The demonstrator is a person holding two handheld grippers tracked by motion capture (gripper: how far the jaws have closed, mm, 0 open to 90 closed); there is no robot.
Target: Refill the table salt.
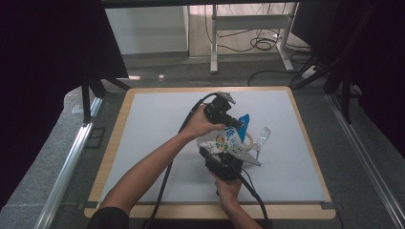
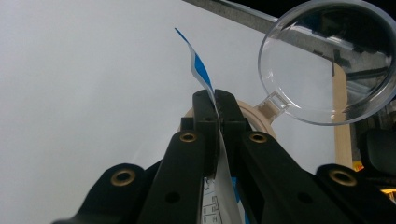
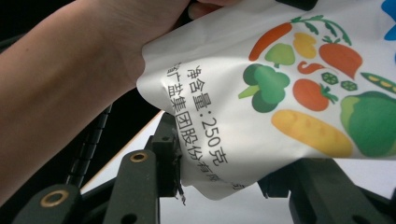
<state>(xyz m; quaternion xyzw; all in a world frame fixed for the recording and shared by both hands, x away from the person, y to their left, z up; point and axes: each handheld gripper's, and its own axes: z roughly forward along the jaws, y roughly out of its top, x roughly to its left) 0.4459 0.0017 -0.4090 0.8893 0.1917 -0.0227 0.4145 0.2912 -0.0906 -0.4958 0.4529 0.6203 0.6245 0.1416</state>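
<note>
A white salt bag [image 1: 228, 137] printed with vegetables and blue lettering is held up over the pale mat [image 1: 153, 124] between both grippers. My left gripper [image 1: 236, 123] comes from the upper left and is shut on the bag's thin blue-and-white top edge [image 2: 201, 70]; its jaws [image 2: 215, 100] are pressed together on it. My right gripper [image 1: 224, 149] comes from below. In the right gripper view the bag's lower end [image 3: 261, 121] sits between its jaws [image 3: 222, 170], with both pads against it. A person's forearm [image 3: 70, 84] crosses behind the bag.
A clear round plastic scoop [image 1: 261, 136] [image 2: 327, 60] with a beige ring [image 2: 254, 114] at its neck lies on the mat just right of the bag. The mat lies on a wooden board [image 1: 305, 138]. Metal rails [image 1: 67, 167] run along both sides; desk legs and cables [image 1: 260, 43] stand behind.
</note>
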